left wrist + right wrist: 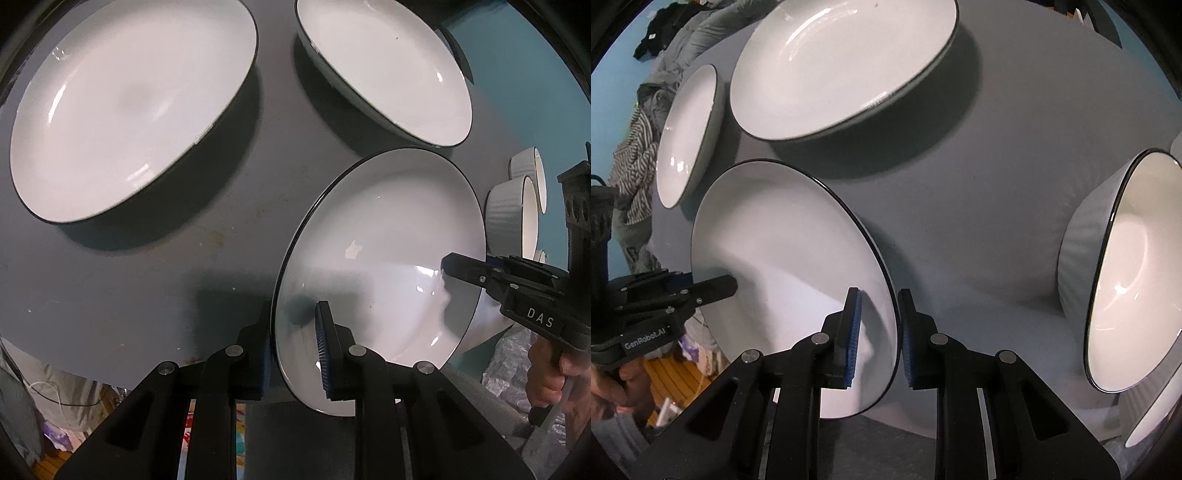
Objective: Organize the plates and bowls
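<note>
A white plate with a thin black rim (388,258) is held between both grippers above the near edge of the grey table (147,266). My left gripper (295,343) is shut on the plate's left rim, one blue pad on each face. My right gripper (881,332) is shut on its right rim; the plate shows in the right wrist view (783,251) too. Two more white plates rest on the table: a large one (129,107) at the far left and another (384,66) at the far right. Ribbed white bowls (513,218) stand to the right.
A large ribbed bowl (1123,273) sits close on the right in the right wrist view. Clothes lie piled beyond the table's left side (639,158). The table's near edge runs just below the held plate (110,380).
</note>
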Demonstrator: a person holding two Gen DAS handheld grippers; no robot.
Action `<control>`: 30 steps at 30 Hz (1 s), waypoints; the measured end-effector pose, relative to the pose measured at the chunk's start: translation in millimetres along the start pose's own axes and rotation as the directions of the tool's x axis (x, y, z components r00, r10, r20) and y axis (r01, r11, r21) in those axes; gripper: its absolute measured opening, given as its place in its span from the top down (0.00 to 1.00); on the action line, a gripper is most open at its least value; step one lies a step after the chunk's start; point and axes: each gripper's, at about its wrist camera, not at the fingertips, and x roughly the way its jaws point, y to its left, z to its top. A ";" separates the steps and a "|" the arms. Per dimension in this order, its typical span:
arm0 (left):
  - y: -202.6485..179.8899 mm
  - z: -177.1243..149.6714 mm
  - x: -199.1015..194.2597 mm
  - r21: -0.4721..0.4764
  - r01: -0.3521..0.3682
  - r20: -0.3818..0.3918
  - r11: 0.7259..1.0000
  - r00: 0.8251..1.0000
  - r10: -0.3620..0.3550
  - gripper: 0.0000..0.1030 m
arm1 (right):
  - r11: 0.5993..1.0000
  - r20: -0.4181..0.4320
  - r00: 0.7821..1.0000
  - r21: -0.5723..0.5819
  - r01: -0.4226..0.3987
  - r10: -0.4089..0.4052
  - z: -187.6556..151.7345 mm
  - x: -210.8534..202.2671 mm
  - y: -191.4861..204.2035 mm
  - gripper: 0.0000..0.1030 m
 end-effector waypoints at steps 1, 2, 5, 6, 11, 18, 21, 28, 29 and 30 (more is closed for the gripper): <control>-0.8 1.2 -3.0 0.005 -0.002 0.005 1.000 1.000 0.002 0.80 | 1.000 0.004 1.000 0.001 -0.002 0.002 1.0 -1.5 -0.6 0.81; -2.3 3.0 -4.5 0.007 -0.004 0.008 1.000 1.000 0.004 0.80 | 1.000 0.007 1.000 0.004 -0.003 0.003 2.4 -3.9 -1.3 0.81; -5.8 7.9 -14.0 0.016 -0.010 0.023 1.000 1.000 0.009 0.80 | 1.000 0.018 1.000 0.010 -0.006 0.005 7.0 -11.4 -3.9 0.81; -7.9 10.6 -18.0 0.021 -0.011 0.032 1.000 0.999 0.011 0.80 | 1.000 0.023 1.000 0.016 -0.007 0.006 7.7 -12.1 -5.2 0.81; -8.5 21.5 -32.5 0.027 -0.002 0.052 1.000 0.999 0.000 0.80 | 1.000 0.053 0.999 0.025 -0.011 0.009 18.0 -30.2 -10.7 0.81; -16.0 42.0 -44.5 0.036 0.006 0.077 0.999 0.997 -0.009 0.80 | 1.000 0.085 0.996 0.015 -0.006 0.005 31.7 -43.8 -15.8 0.82; -15.3 51.0 -51.3 0.040 0.002 0.089 0.999 0.996 -0.006 0.80 | 1.000 0.094 0.996 0.013 -0.008 0.007 38.7 -46.7 -18.9 0.82; -16.5 79.1 -57.8 0.022 0.001 0.100 1.000 0.995 -0.004 0.80 | 1.000 0.098 0.995 -0.001 -0.003 0.003 52.9 -53.6 -17.0 0.82; -15.7 84.1 -59.0 0.016 0.001 0.104 1.000 0.995 -0.003 0.80 | 1.000 0.098 0.995 -0.003 -0.004 0.004 54.4 -55.5 -16.8 0.82; -14.7 88.0 -60.3 0.012 0.002 0.105 1.000 0.994 -0.003 0.80 | 1.000 0.099 0.995 -0.003 -0.004 0.004 57.9 -55.5 -17.3 0.82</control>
